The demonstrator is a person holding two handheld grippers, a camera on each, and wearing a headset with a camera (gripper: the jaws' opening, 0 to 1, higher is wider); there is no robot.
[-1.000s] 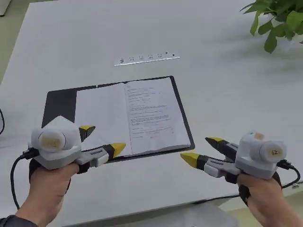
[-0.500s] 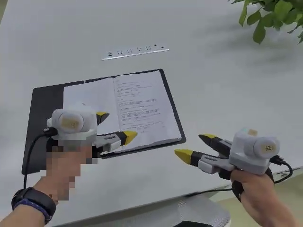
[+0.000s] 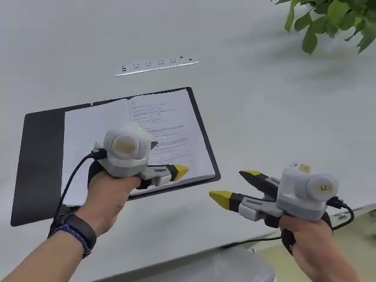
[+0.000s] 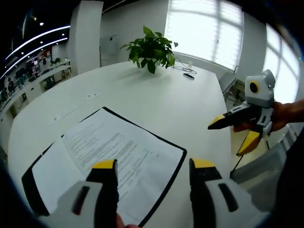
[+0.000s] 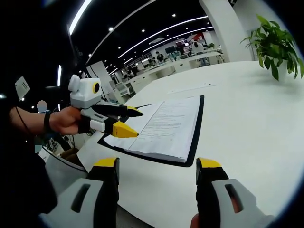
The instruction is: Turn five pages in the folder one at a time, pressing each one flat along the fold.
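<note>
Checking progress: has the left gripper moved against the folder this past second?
Yes: the left gripper moved right along the folder, from its fold to over the printed page.

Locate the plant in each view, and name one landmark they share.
Head view: plant in the top right corner.
Left gripper view: plant at top centre.
Right gripper view: plant at the upper right.
Shared landmark: the open folder, lying nearer than the plant in every view.

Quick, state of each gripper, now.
Left gripper: open, holding nothing, above the folder's near edge.
Right gripper: open, holding nothing, above the table to the right of the folder.
</note>
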